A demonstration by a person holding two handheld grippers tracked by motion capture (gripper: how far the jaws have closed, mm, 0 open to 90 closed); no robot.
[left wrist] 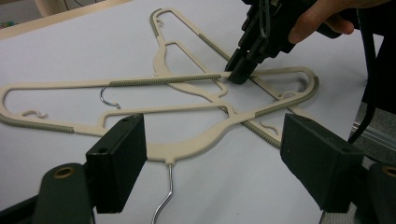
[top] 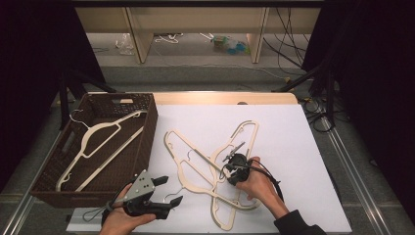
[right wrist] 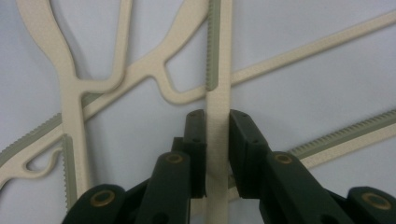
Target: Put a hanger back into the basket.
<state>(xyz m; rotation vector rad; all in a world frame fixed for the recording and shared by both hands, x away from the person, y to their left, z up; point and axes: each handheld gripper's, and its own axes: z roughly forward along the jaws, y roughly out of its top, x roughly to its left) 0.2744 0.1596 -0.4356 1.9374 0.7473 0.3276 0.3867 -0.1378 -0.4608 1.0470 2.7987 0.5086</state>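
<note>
Two cream plastic hangers lie crossed on the white table top. My right gripper [top: 233,165] [right wrist: 217,127] points down and is shut on the straight ribbed bar [right wrist: 218,107] of the nearer hanger [top: 182,174] [left wrist: 187,147], close to where the second hanger [top: 246,133] [left wrist: 177,28] crosses it. The right gripper [left wrist: 240,72] also appears in the left gripper view, clamped on that bar. My left gripper [top: 172,190] [left wrist: 219,163] hovers open at the table's front left. Its jaws stand either side of the nearer hanger's neck and metal hook [left wrist: 166,200], without touching.
A dark brown woven basket [top: 149,122] stands at the table's left with a third cream hanger [top: 98,142] lying in it. Cables and black stands run along the right side beyond the table edge [top: 323,147].
</note>
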